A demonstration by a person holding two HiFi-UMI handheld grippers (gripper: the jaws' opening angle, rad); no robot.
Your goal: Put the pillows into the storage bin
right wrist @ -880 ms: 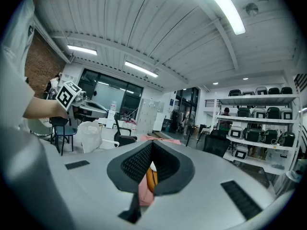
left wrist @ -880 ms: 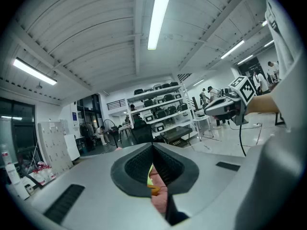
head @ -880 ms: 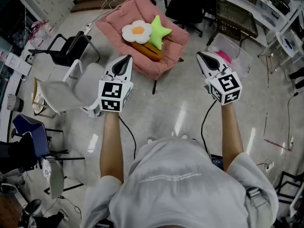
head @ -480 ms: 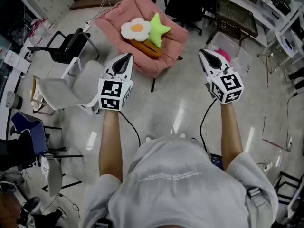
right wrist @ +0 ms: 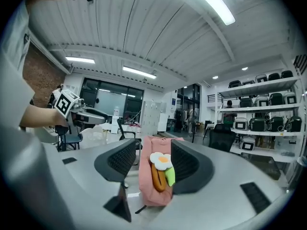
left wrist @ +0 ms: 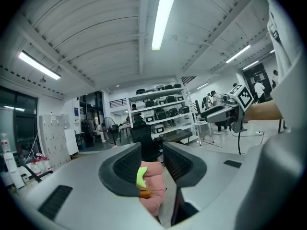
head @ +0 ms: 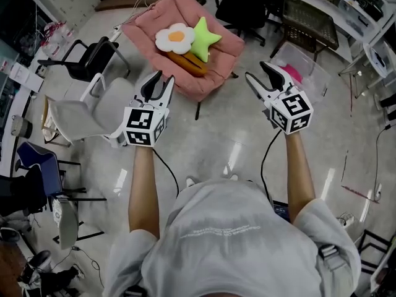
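Meanwhile, we stand short of the pink chair (head: 224,49) at twelve o'clock, where the flower pillow (head: 176,38), star pillow (head: 206,37) and orange pillow (head: 189,64) lie together, none yet lifted. Our left gripper (head: 162,79) and right gripper (head: 254,70) hang level in the air, jaws apart and empty. The clear storage bin (head: 312,73) sits at two o'clock, something pink showing inside. By our reckoning, three pillows remain to carry over.

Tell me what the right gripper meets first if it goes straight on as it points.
Probably the pink chair, around the flower pillow; nothing shows nearer, though depth is unclear.
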